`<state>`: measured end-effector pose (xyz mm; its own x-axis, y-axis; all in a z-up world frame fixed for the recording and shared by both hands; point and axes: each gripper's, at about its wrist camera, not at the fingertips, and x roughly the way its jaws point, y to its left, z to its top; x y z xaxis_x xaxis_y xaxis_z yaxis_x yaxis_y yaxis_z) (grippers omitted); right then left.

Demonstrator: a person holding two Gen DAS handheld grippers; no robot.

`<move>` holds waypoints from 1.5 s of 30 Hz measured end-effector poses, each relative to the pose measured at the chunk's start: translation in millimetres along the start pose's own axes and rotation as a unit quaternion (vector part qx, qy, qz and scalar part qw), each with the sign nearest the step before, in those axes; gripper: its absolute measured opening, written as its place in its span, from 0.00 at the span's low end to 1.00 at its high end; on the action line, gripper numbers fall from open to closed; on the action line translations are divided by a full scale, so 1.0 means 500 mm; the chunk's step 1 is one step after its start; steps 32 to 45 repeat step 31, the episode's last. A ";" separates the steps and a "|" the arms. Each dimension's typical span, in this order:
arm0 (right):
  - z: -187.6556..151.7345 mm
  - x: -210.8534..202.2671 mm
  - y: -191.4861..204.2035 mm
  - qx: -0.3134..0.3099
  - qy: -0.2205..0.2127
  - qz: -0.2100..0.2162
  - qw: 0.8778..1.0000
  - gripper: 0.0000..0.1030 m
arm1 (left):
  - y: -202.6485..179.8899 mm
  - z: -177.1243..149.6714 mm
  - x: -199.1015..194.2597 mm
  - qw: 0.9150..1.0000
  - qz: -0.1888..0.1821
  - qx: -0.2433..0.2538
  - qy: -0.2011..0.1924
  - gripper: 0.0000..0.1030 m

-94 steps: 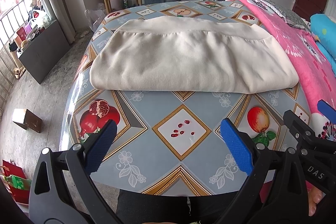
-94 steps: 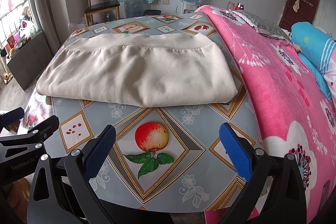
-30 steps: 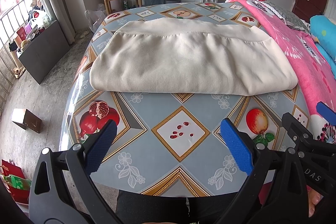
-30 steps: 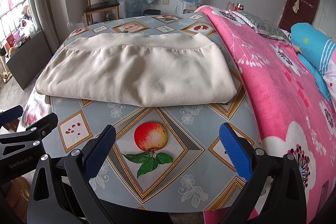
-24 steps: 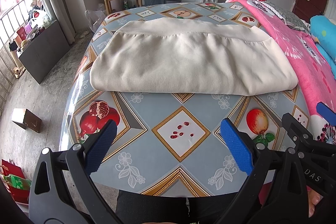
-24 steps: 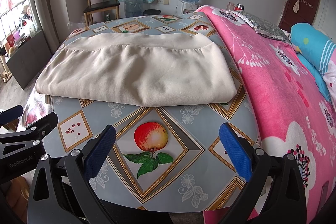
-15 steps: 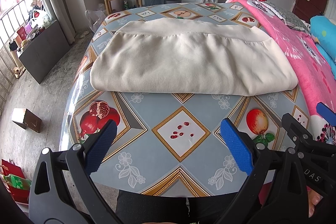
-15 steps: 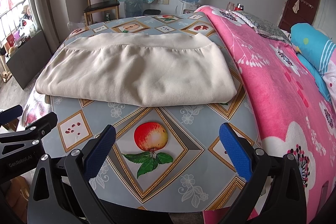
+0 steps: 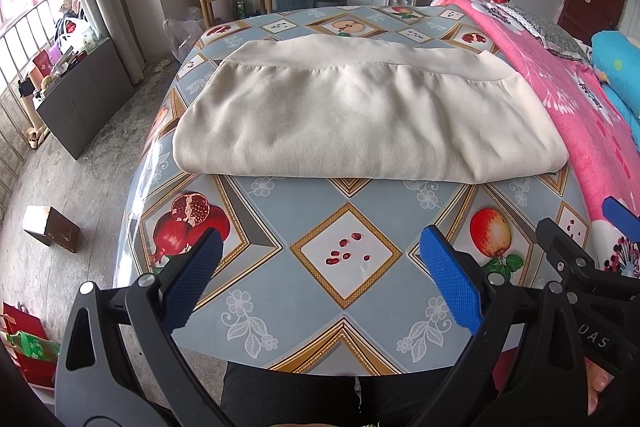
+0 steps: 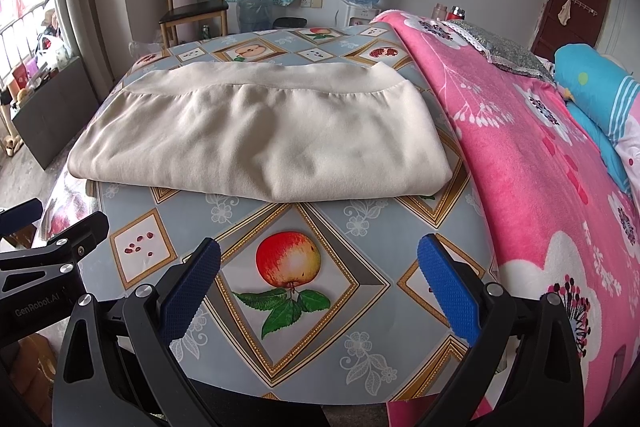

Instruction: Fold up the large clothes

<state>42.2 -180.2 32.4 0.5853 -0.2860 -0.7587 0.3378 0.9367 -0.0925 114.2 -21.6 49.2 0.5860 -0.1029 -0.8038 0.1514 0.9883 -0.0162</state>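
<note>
Left wrist view shows the cream garment (image 9: 360, 115) lying folded into a flat, wide bundle on the far half of the table (image 9: 344, 223), its ribbed band along the far edge. The fold looks close to finished to me; whether another fold across is wanted, I cannot say. The left gripper (image 9: 320, 279) hangs over the near table edge, jaws wide apart and empty. The right gripper (image 10: 320, 279) does the same just beside it, also spread and holding nothing. Compared with the earlier frames, almost nothing differs: cloth and both tools sit where they were.
</note>
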 end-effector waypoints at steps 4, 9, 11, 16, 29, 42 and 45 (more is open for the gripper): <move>0.000 0.000 -0.005 0.000 0.000 0.000 1.000 0.94 | -0.001 0.002 0.000 1.000 0.000 0.000 0.000 0.93; -0.001 0.000 -0.003 0.000 0.000 0.000 1.000 0.94 | 0.000 0.001 0.000 1.000 0.000 0.000 0.000 0.93; -0.001 0.000 -0.005 0.000 0.000 0.000 1.000 0.94 | 0.000 0.001 0.000 1.000 0.000 0.000 0.000 0.93; -0.001 0.000 -0.004 0.000 0.000 0.000 1.000 0.94 | 0.000 0.001 0.000 1.000 0.000 0.000 0.000 0.93; 0.000 0.000 -0.008 -0.001 0.000 0.000 1.000 0.94 | -0.001 0.001 0.000 1.000 0.000 0.000 0.000 0.93; 0.000 0.000 -0.004 -0.001 0.000 -0.001 1.000 0.94 | -0.001 0.002 0.000 1.000 0.001 -0.001 0.000 0.93; 0.000 0.000 -0.004 -0.001 0.000 -0.001 1.000 0.94 | -0.001 0.002 0.000 1.000 0.001 -0.001 0.000 0.93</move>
